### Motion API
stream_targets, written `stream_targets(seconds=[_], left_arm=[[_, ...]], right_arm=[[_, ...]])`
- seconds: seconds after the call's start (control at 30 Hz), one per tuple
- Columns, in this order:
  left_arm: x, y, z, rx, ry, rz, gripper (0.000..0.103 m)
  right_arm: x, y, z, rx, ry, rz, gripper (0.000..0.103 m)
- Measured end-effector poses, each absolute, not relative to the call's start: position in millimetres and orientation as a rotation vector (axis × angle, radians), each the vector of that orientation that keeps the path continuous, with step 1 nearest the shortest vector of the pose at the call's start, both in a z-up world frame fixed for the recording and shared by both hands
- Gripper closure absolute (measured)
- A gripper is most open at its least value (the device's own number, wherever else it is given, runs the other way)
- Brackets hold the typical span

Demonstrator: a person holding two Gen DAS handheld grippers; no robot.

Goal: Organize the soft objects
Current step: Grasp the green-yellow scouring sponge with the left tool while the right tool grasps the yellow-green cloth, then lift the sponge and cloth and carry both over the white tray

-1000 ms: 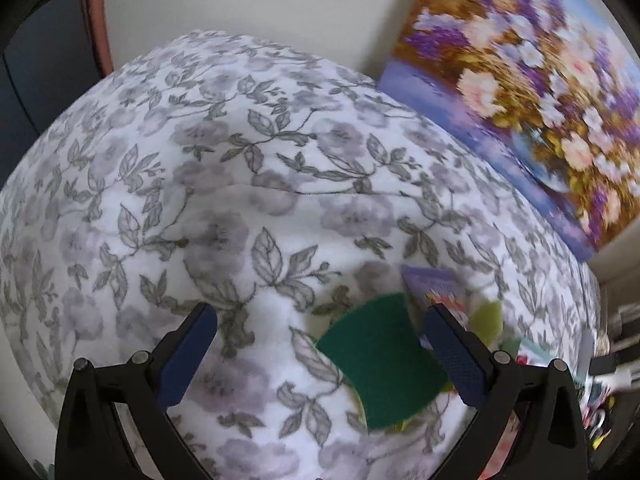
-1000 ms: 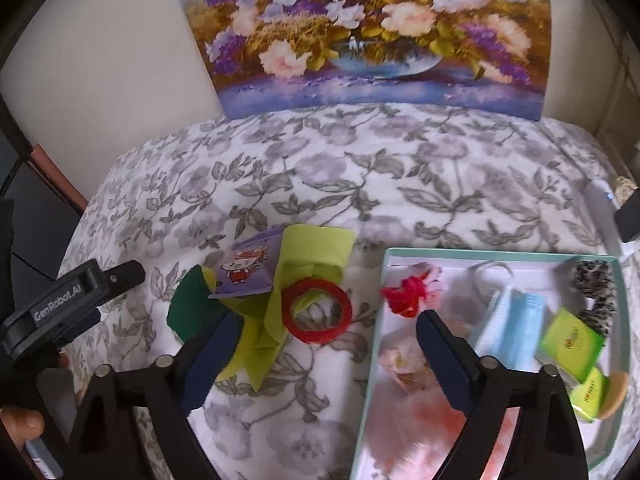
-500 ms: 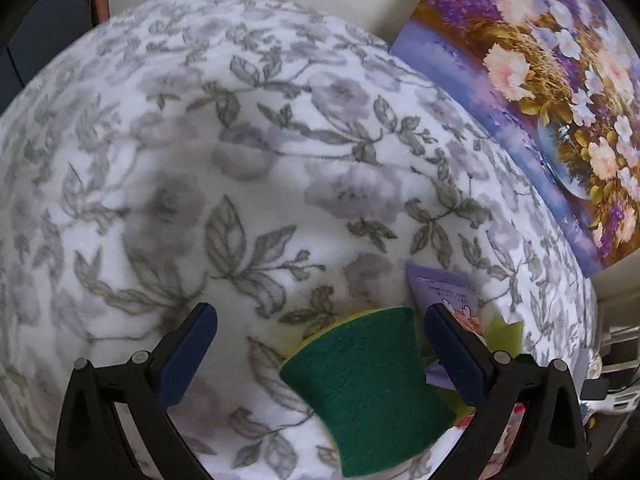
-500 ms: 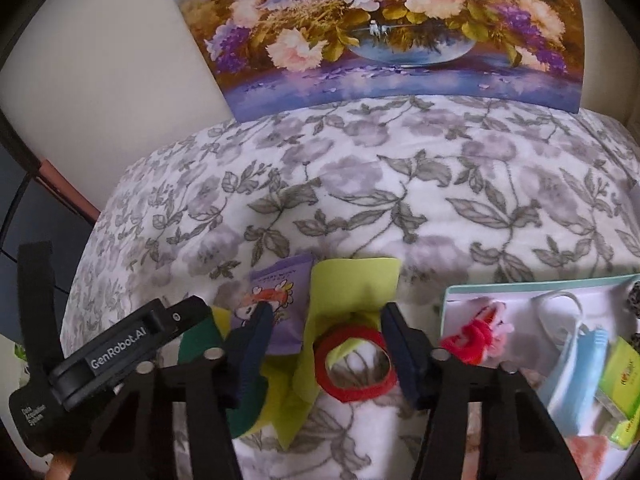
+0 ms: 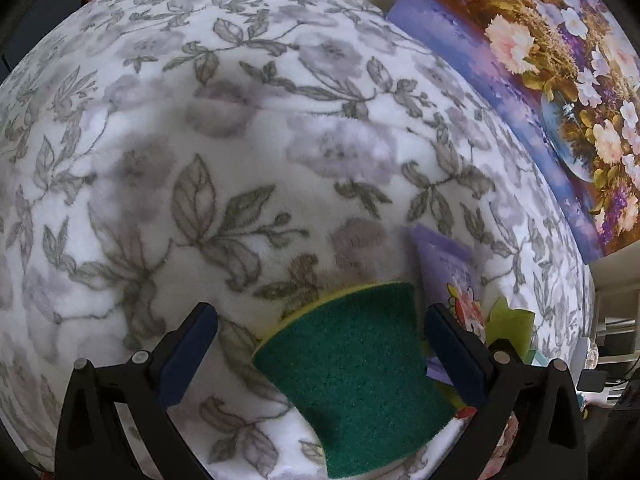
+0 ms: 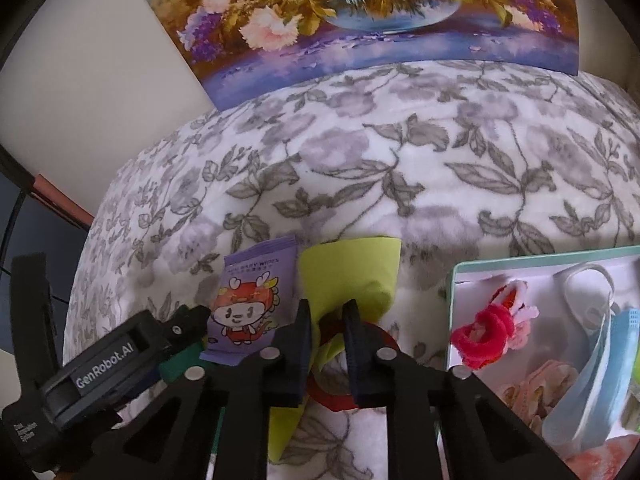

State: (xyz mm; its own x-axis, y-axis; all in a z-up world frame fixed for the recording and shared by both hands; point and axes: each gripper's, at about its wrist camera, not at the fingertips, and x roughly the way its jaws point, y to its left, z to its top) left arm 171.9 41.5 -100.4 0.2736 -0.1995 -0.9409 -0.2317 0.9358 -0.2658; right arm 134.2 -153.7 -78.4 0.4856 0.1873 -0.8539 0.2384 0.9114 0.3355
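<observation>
A green scouring sponge (image 5: 360,368) with a yellow underside lies on the floral blanket (image 5: 240,140). My left gripper (image 5: 320,312) is open, its fingers either side of the sponge and clear of it. To the right lie a purple wipes packet (image 6: 248,300) and a yellow-green cloth (image 6: 352,272), with a red ring (image 6: 332,396) on the cloth. My right gripper (image 6: 327,308) is closing, its jaws nearly together on the ring's far rim. The cloth's fold is right beside them. The left gripper's body (image 6: 104,372) shows at the lower left of the right wrist view.
A mint-rimmed tray (image 6: 520,258) at the right holds a red and pink hair tie (image 6: 488,332), a blue face mask (image 6: 592,380) and other soft items. A flower painting (image 6: 360,12) leans on the wall behind the blanket. Dark furniture stands at the far left.
Both grippers have sunk toward the blanket. The right jaws went from wide open to nearly together around the red ring's rim. The sponge now sits further in between the left fingers.
</observation>
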Motion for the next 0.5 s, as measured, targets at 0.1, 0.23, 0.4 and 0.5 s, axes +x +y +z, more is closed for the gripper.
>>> stream_targets(seconds=[0.1,0.23,0.4,0.5], left_arm=[[171,39,-96,-0.377,1.292,0.009,0.005],[171,38,-94,-0.397,1.302,-0.023,0.027],[169,41,-91,-0.428,1.29,-0.038,0.032],[166,47,-85,-0.427,1.278,-0.033,0.033]], right_arm=[[133,-154,-78,0.455,1.074,-0.025,0.096],[132,-153,-75,0.472,1.068,-0.008,0.098],[129,-152,-72,0.491,1.058,0.01,0.1],[127,-154,-70,0.512,1.049,0.019,0.101]])
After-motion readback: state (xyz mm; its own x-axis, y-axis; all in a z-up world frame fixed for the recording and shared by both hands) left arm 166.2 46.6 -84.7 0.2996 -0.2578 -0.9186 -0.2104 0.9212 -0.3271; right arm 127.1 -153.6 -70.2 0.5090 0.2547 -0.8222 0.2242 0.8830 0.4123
